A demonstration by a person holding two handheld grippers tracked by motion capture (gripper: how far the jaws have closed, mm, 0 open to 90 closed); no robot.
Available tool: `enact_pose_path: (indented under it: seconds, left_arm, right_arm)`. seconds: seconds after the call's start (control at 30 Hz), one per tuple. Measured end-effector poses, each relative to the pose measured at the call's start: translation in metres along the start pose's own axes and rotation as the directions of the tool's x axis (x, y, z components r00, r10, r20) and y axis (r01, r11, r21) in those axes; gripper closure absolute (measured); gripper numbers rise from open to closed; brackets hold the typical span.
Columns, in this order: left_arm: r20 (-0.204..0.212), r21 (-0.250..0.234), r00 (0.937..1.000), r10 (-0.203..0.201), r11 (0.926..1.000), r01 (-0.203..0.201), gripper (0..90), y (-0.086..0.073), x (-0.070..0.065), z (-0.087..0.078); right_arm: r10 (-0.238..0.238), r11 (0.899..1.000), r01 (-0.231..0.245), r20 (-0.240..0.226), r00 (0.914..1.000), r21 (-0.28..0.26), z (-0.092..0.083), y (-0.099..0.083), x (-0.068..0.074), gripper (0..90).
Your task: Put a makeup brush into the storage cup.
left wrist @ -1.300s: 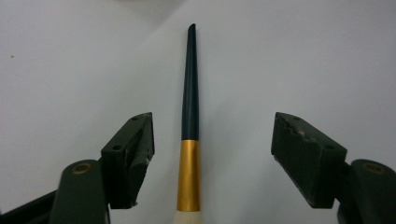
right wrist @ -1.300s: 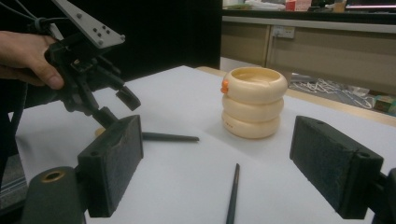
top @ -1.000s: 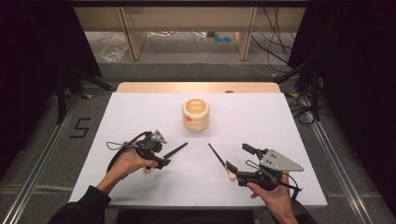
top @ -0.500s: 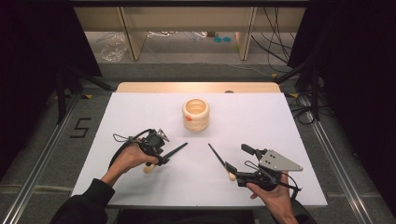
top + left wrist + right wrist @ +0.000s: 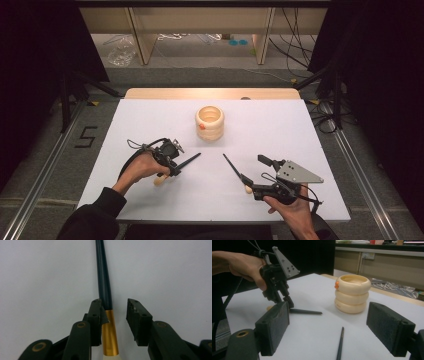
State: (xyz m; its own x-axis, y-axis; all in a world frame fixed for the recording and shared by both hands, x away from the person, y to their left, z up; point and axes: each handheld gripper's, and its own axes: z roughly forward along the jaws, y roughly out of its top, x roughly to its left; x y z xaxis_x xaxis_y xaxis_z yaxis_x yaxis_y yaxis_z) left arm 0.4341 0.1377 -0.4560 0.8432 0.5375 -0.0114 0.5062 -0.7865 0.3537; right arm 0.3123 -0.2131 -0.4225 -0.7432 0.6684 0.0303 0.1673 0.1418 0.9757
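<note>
Brushes are seen on the white table: the left brush lies between the jaws of the left gripper, which have just been closing; one pad is touching its gold ferrule, the other is still apart, so nothing is gripped. The right brush lies by the right gripper, whose jaws are spread wide and hold nothing. A cream ringed holder is standing upright farther back, well apart from both.
</note>
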Motion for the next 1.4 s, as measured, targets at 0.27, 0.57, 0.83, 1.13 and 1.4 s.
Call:
enact_pose_path:
  seconds: [0.27, 0.57, 0.83, 1.13, 1.4]
  left_arm:
    - [0.003, 0.031, 1.0, -0.001, 0.9995, 0.001, 70.8, 0.001, 0.004, 0.005]
    - [-0.001, 0.098, 0.999, 0.044, 0.9942, -0.044, 75.6, 0.009, 0.004, 0.008]
    - [-0.004, 0.129, 0.9981, 0.062, 0.9897, -0.061, 76.6, 0.013, 0.002, 0.009]
    - [-0.008, 0.154, 0.9938, 0.111, 0.9822, -0.108, 78.1, 0.015, 0.001, 0.008]
    - [0.001, 0.049, 0.9981, 0.062, 0.9969, -0.061, 78.3, 0.012, 0.005, 0.004]
  right_arm:
    - [-0.021, 1.0, 0.021, 0.005, 0.9998, -0.012, 0.0, 0.0, -0.001, 19.7]
    - [-0.024, 1.0, 0.024, 0.005, 0.9997, -0.01, 0.001, 0.0, -0.001, 19.7]
    - [-0.022, 1.0, 0.022, 0.014, 0.9997, -0.005, 0.0, 0.0, -0.001, 19.8]
    - [-0.024, 1.0, 0.024, 0.011, 0.9997, -0.004, 0.0, 0.0, -0.001, 19.8]
    - [-0.022, 1.0, 0.022, 0.004, 0.9998, -0.015, 0.001, 0.0, -0.001, 19.9]
